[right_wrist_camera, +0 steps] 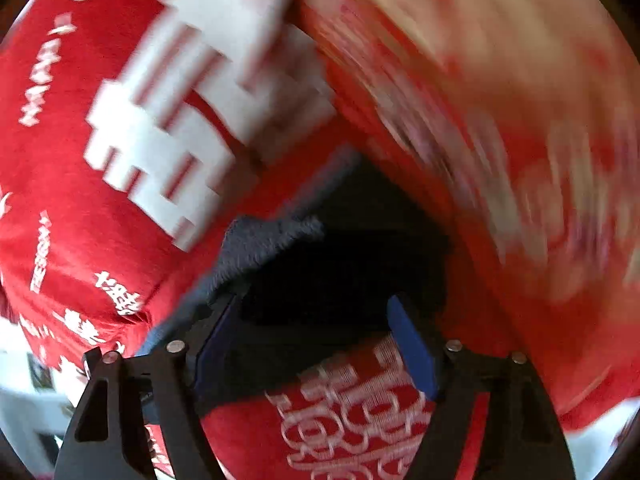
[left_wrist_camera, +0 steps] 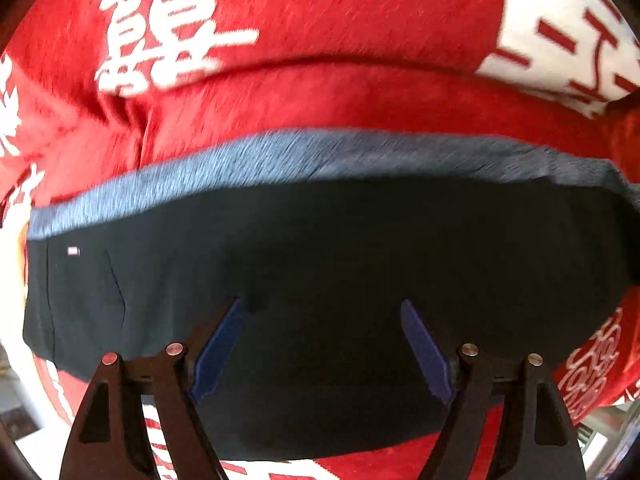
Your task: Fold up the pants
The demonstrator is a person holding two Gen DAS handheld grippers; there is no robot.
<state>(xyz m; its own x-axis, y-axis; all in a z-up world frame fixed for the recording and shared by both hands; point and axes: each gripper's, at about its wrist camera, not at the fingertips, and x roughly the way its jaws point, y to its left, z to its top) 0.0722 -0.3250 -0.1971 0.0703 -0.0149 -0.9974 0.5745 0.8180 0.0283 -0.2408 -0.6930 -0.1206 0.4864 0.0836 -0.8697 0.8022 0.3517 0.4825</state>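
Dark navy pants [left_wrist_camera: 320, 264] lie folded in a wide band on a red bedspread [left_wrist_camera: 320, 12] with white characters. A lighter grey-blue inner layer [left_wrist_camera: 280, 156] shows along their far edge, and a small white label sits at the left. My left gripper [left_wrist_camera: 322, 306] is open just above the near part of the pants, blue pads [left_wrist_camera: 218, 354] spread wide, holding nothing. In the blurred right wrist view, my right gripper [right_wrist_camera: 316, 304] is open over a corner of the pants [right_wrist_camera: 340, 272], whose grey-blue edge [right_wrist_camera: 260, 244] lies by the left finger.
The red bedspread [right_wrist_camera: 100, 240] is rumpled into a raised ridge beyond the pants. A second fold of red patterned cloth [right_wrist_camera: 540, 160] rises at the right of the right wrist view. Floor and pale furniture show at the lower corners.
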